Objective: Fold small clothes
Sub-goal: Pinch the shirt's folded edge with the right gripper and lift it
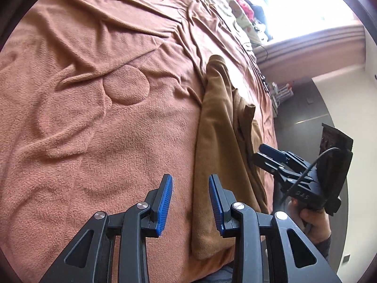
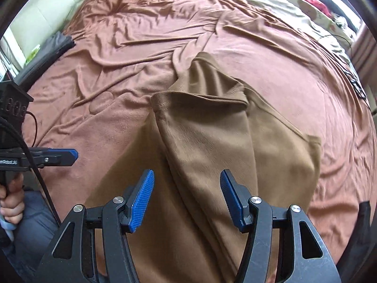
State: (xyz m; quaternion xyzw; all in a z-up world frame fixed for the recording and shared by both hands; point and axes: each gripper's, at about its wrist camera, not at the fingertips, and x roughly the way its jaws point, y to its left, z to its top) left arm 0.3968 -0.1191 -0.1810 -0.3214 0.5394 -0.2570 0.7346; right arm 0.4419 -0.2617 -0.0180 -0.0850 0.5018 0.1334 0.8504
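A tan-brown garment [image 2: 212,146] lies partly folded on a rust-pink fleece blanket [image 2: 117,127], with one flap turned over along its middle. My right gripper [image 2: 186,181] hovers open just above its near part, nothing between the blue pads [image 2: 141,200]. In the left wrist view the same garment [image 1: 216,141] runs as a long strip to the right, and my left gripper [image 1: 190,186] stands open at its left edge, over the blanket [image 1: 94,118]. The right gripper [image 1: 266,153] shows there beside the garment, held by a hand [image 1: 311,219]. The left gripper [image 2: 70,155] appears at the left edge in the right wrist view.
The blanket is creased, with a round dent [image 1: 127,87]. A dark flat object [image 2: 47,54] lies at the bed's far left. Cream bedding and colourful items [image 2: 313,4] sit at the far right by a window. Floor and a wall [image 1: 353,99] lie beyond the bed edge.
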